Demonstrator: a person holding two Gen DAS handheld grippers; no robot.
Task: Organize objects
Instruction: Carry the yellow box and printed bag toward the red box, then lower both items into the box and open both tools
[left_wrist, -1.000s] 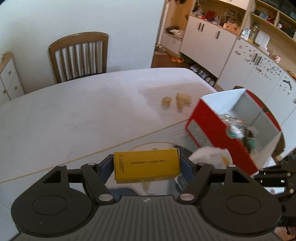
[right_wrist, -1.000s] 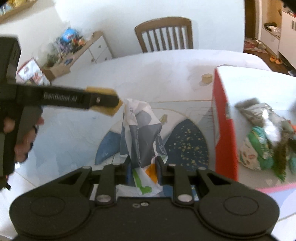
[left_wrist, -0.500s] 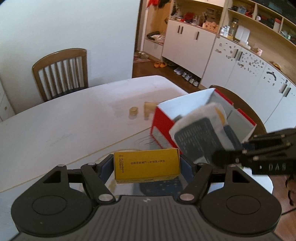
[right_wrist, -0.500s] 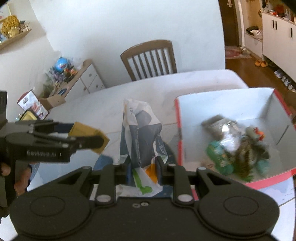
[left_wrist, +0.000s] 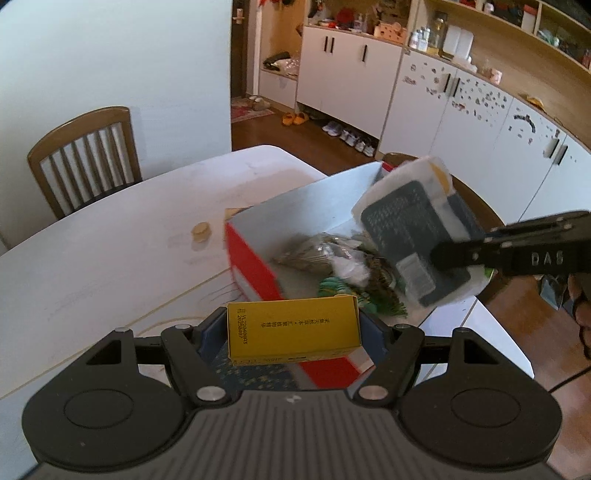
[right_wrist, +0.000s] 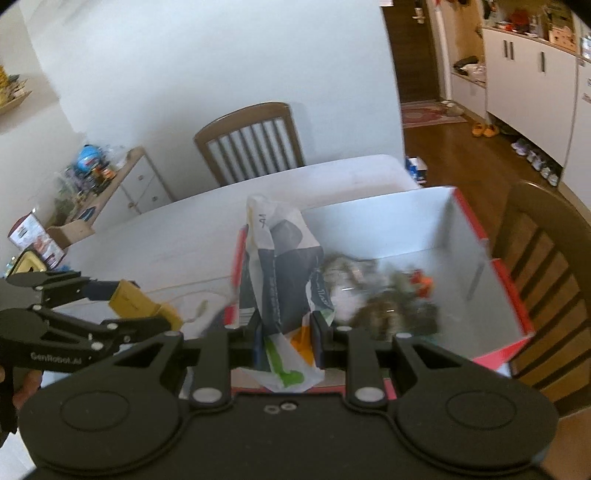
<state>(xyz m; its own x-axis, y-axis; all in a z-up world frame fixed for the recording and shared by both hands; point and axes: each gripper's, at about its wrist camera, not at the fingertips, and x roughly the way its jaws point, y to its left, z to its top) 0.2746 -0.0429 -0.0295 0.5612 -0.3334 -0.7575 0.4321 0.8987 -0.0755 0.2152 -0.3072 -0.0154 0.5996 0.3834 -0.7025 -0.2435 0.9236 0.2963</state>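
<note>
Both hands are loaded and near the red box (left_wrist: 255, 266), which sits open-topped on the white desk (left_wrist: 110, 258) with a heap of wrapped packets (right_wrist: 384, 295) already inside.

Left gripper (left_wrist: 293, 328): jaws stand wide, clamped on the short ends of a yellow carton (left_wrist: 293, 328). The carton's long axis runs crosswise between the pads, printed face up. In the left wrist view the carton hangs over the near red wall of the box, at its near corner; the box cavity lies ahead of the jaws and to the right. Not yet over the cavity proper, by my reading.

Right gripper (right_wrist: 286, 339): jaws narrow, pinching the lower end of a soft white-and-dark snack bag (right_wrist: 280, 266). The bag stands roughly upright from the jaws, long axis pointing away along the fingers. In the right wrist view the bag's body overlaps the box's left wall, with the cavity just ahead and to the right. In the left wrist view the same bag hangs above the packets inside the box, so the right hand looks the nearer of the two to a drop.

Judgement: the step in hand is carrying both items to the box. The bag needs little more than a release; the carton needs a short advance forward and right past the red wall first. Risk: the two grippers crowd the same opening, and the carton may catch the wall edge if let go early.

A small round tan object (left_wrist: 200, 230) lies on the desk beyond the box, untouched.
</note>
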